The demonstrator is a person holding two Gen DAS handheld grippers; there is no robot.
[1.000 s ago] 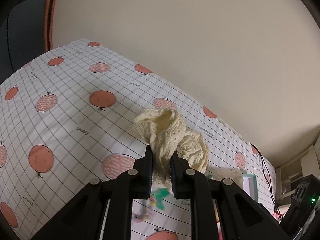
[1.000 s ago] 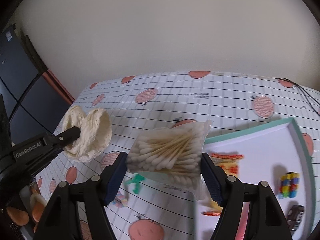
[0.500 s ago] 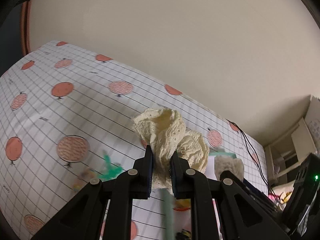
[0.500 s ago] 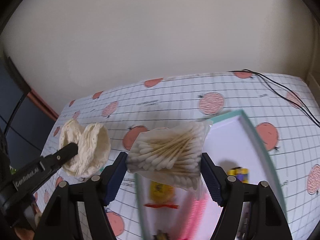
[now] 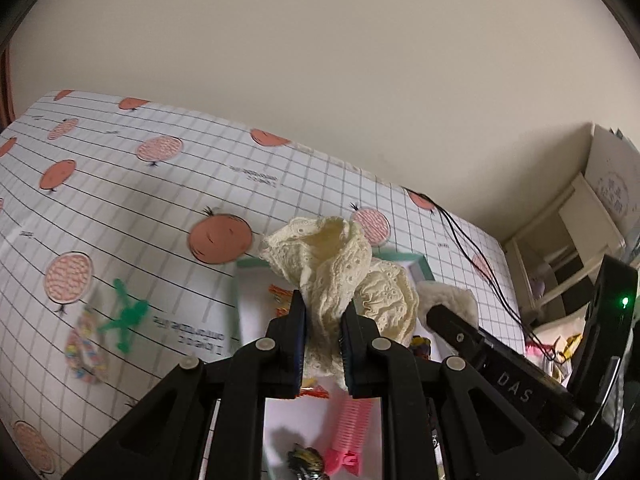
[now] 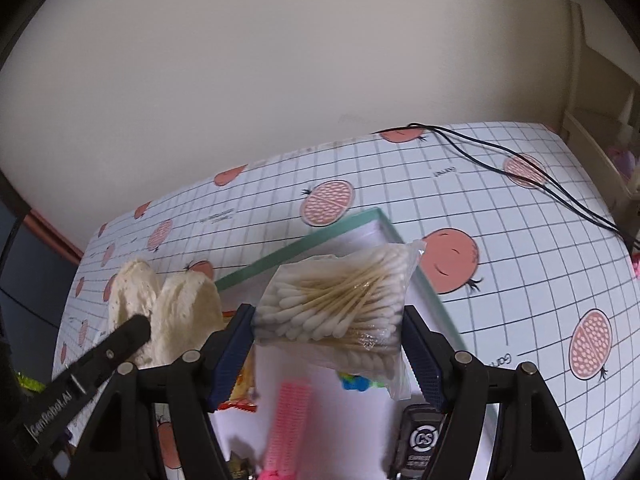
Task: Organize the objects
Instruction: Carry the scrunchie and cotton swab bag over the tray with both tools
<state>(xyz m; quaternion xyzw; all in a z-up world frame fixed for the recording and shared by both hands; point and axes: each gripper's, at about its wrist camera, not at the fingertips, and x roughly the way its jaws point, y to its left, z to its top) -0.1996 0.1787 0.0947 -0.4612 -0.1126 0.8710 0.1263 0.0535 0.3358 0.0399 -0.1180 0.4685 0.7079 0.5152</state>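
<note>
While we count, one cream lace fabric scrunchie [image 5: 340, 280] sits pinched between the narrow-set fingers of our left gripper [image 5: 323, 344], and one clear plastic bag of cotton swabs [image 6: 334, 312] is clamped between the wide-set fingers of our right gripper [image 6: 330, 356]. Both hang over one white tray with a mint-green rim [image 6: 304, 242]. One pink plastic hair comb [image 6: 288, 420] lies inside it, blurred and cut off below. On the fruit-print tablecloth [image 5: 120, 200] one green toy figure [image 5: 126, 316] is smeared by motion. Half a second ago the tray sat lower in both views.
</note>
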